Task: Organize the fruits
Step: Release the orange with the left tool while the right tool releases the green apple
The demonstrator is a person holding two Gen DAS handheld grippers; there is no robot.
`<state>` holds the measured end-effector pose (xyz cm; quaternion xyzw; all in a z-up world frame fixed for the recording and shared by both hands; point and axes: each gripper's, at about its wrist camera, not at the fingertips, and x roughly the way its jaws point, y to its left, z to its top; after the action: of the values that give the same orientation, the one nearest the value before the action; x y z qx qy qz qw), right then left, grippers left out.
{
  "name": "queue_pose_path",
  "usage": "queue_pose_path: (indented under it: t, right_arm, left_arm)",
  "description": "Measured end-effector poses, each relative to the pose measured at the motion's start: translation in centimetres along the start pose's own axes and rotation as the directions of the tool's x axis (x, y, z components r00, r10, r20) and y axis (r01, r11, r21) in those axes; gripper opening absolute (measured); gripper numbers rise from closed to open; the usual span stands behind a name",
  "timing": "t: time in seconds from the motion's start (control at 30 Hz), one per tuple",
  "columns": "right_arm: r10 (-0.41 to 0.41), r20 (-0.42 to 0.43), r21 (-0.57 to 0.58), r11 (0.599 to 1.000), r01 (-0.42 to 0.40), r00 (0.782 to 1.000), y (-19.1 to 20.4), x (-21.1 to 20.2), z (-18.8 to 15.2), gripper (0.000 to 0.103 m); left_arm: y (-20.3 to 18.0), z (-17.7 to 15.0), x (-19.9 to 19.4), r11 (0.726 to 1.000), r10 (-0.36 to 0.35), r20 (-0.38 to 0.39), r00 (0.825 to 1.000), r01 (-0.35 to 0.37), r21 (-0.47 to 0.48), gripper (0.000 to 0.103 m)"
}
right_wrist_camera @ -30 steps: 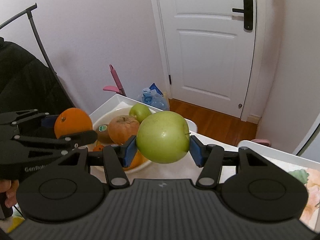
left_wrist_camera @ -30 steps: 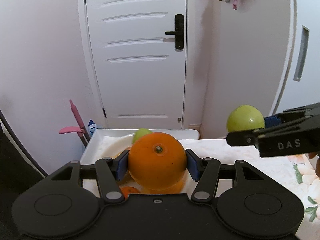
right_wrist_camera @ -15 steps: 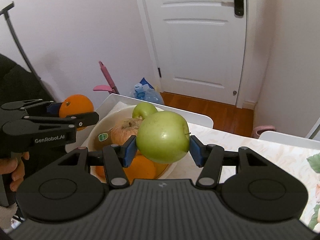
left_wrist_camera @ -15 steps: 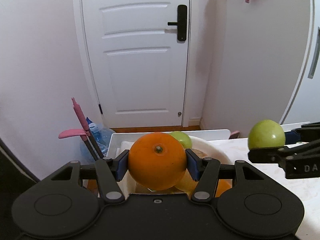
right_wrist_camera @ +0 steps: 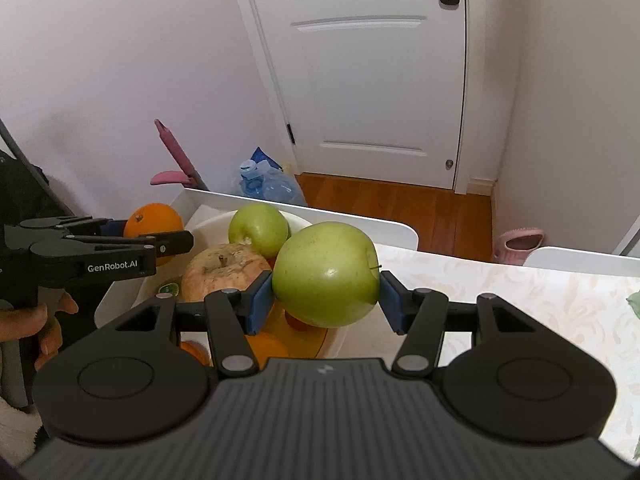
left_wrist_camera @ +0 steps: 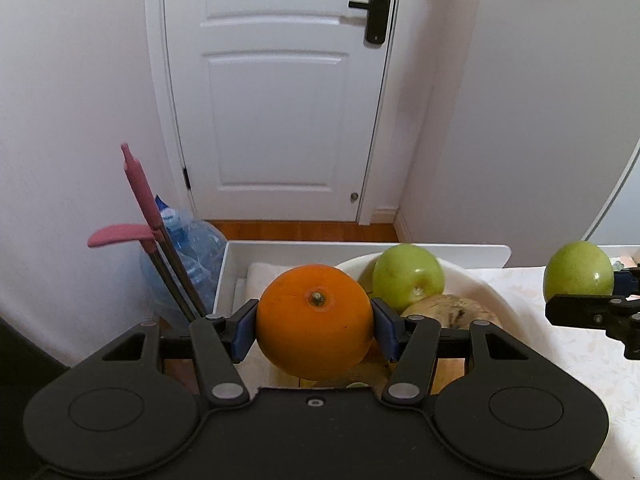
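Change: both hands have come forward and down; the white bowl (right_wrist_camera: 320, 228), previously partly hidden, now sits just beyond both grippers.
Meaning: probably transport of two fruits to the bowl; release not yet begun.
Left gripper (left_wrist_camera: 314, 324): jaws part open, clamped on an orange (left_wrist_camera: 314, 320), its stem end towards the camera.
Right gripper (right_wrist_camera: 326, 300): jaws part open, clamped on a green apple (right_wrist_camera: 326, 274), held above the bowl's near rim.
Bowl contents: second green apple (right_wrist_camera: 259, 230), russet apple (right_wrist_camera: 224, 272), kiwi, oranges beneath.
Location: bowl rests in a white tray (left_wrist_camera: 360, 250) at the table edge.
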<state>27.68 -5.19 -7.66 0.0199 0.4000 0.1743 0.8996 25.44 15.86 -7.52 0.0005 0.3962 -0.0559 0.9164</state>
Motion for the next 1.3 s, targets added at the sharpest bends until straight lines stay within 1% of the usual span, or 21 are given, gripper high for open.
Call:
queue_pose_path:
  t: [0.1, 0.13, 0.17, 0.2, 0.23, 0.37, 0.53, 0.67, 0.73, 0.9, 1.1, 1.13, 1.2, 1.23, 1.27, 1.3]
  right_arm:
    - [0.001, -0.005, 0.004, 1.0, -0.001, 1.0, 0.1, 0.5, 0.2, 0.071]
    - [0.002, -0.006, 0.005, 1.0, -0.002, 1.0, 0.1, 0.5, 0.2, 0.071]
    - [0.003, -0.006, 0.006, 1.0, -0.003, 1.0, 0.0, 0.6, 0.3, 0.071]
    - [0.004, -0.005, 0.007, 1.0, -0.004, 1.0, 0.0, 0.6, 0.3, 0.071]
    - [0.004, -0.005, 0.008, 1.0, -0.004, 1.0, 0.0, 0.6, 0.3, 0.071]
    - [0.005, -0.003, 0.004, 1.0, -0.005, 1.0, -0.1, 0.6, 0.6, 0.071]
    - [0.014, 0.006, -0.019, 1.0, -0.014, 1.0, -0.2, 0.3, 1.1, 0.071]
    - [0.05, 0.006, -0.076, 0.996, -0.05, 0.999, -0.3, 0.6, 1.1, 0.071]
    - [0.073, 0.004, -0.113, 0.991, -0.072, 0.997, -0.5, 1.1, 0.9, 0.071]
    - [0.119, -0.013, -0.136, 0.984, -0.12, 0.993, -1.4, 3.1, 0.7, 0.071]
    - [0.157, -0.005, -0.179, 0.972, -0.155, 0.988, -1.5, 4.1, 0.6, 0.072]
    - [0.169, 0.006, -0.182, 0.969, -0.165, 0.986, -1.6, 3.9, 0.6, 0.074]
    - [0.194, 0.028, -0.192, 0.964, -0.185, 0.981, -1.6, 3.5, 0.7, 0.083]
    - [0.187, 0.04, -0.197, 0.964, -0.176, 0.981, -1.5, 3.4, 0.7, 0.093]
    - [0.18, 0.046, -0.2, 0.965, -0.167, 0.983, -1.4, 3.3, 0.7, 0.098]
    - [0.178, 0.048, -0.201, 0.965, -0.166, 0.983, -1.4, 3.3, 0.6, 0.098]
  left_arm:
    - [0.3, 0.0, 0.6, 1.0, -0.016, -0.017, 1.0, 0.015, -0.012, 0.063]
    - [0.3, -0.1, 0.6, 1.0, -0.018, -0.012, 1.0, 0.018, -0.015, 0.064]
    - [0.3, 0.0, 0.4, 1.0, -0.023, 0.001, 1.0, 0.023, -0.013, 0.072]
    - [0.2, 0.1, 0.2, 1.0, -0.025, 0.013, 1.0, 0.025, -0.012, 0.077]
    - [0.2, 0.2, 0.1, 1.0, -0.024, 0.026, 0.999, 0.024, -0.012, 0.084]
    - [0.1, 0.5, -0.9, 0.999, -0.029, 0.048, 0.998, 0.03, -0.028, 0.091]
    - [-0.4, 0.4, -2.8, 1.0, -0.013, 0.074, 0.997, 0.015, -0.026, 0.095]
    - [-0.7, -0.1, -4.1, 1.0, -0.013, 0.089, 0.996, 0.015, -0.02, 0.102]
    - [-0.8, -0.5, -4.5, 1.0, -0.017, 0.087, 0.996, 0.019, -0.018, 0.103]
    - [-1.0, -1.4, -5.1, 1.0, -0.011, 0.072, 0.997, 0.012, -0.014, 0.103]
    - [-1.2, -2.4, -5.1, 1.0, -0.005, 0.058, 0.998, 0.006, -0.018, 0.103]
    - [-1.2, -2.5, -5.1, 1.0, -0.004, 0.056, 0.998, 0.005, -0.018, 0.103]
    - [-1.3, -2.6, -5.1, 1.0, -0.001, 0.055, 0.998, 0.002, -0.013, 0.103]
    - [-1.2, -2.7, -5.1, 1.0, 0.0, 0.055, 0.998, 0.0, -0.01, 0.103]
    - [-1.2, -2.7, -5.1, 1.0, 0.001, 0.055, 0.998, -0.001, -0.007, 0.103]
    - [-1.2, -2.8, -5.1, 1.0, 0.001, 0.055, 0.999, 0.0, -0.004, 0.103]
